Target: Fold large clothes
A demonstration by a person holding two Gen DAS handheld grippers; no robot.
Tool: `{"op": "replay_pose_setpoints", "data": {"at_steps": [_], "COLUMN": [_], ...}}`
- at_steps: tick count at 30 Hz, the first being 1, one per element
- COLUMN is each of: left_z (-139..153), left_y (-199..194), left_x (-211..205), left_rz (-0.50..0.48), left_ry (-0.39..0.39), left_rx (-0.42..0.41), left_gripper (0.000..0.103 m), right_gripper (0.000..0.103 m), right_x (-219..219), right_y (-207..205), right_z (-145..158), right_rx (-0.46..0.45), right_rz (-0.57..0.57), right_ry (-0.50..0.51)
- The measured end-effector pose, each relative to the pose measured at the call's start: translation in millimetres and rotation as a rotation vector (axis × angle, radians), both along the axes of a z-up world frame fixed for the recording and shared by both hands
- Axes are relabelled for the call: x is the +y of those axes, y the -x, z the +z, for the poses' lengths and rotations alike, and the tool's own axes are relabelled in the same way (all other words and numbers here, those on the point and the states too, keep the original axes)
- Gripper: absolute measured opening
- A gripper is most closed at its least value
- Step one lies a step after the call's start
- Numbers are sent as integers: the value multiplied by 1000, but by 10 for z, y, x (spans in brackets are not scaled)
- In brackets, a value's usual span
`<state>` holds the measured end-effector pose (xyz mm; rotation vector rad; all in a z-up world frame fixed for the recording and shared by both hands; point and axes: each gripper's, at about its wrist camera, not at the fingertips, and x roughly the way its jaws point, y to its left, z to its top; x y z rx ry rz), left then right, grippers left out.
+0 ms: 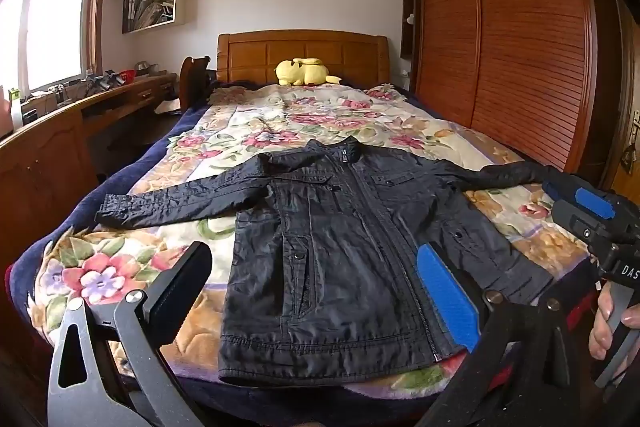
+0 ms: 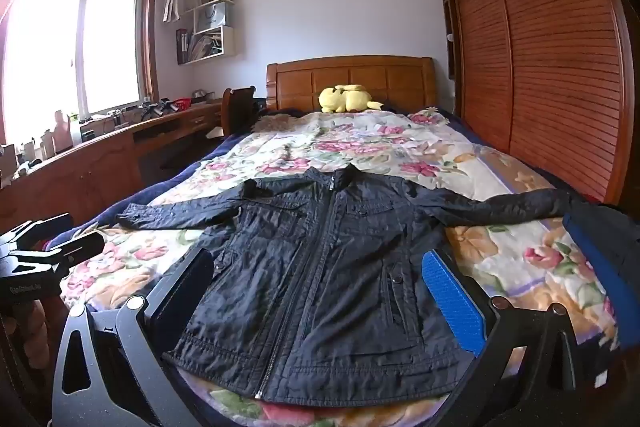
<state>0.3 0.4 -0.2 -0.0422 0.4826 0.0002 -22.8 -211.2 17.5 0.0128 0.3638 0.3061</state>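
On the bed, a black jacket was laid flat, sleeves spread, ready for folding. Left gripper and right gripper were held wide open above its hem, nothing gripped.

Crinkled, faintly glossy black cloth jacket on plush floral blanket; varnished wooden headboard
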Motion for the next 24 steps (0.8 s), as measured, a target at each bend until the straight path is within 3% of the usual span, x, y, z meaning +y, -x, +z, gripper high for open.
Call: {"op": "replay_pose_setpoints", "data": {"at_steps": [24], "left_z": [-26], "left_y": [52], "left_x": [-17], "left_rz": [8], "left_ry": [12], "left_rx": [-22], "left_gripper": [103], "right_gripper": [103], "right_x": [-5], "right_y": [17], "right_z": [-1], "right_rx": [-7], "right_rz": [-10], "right_ry": [7]}}
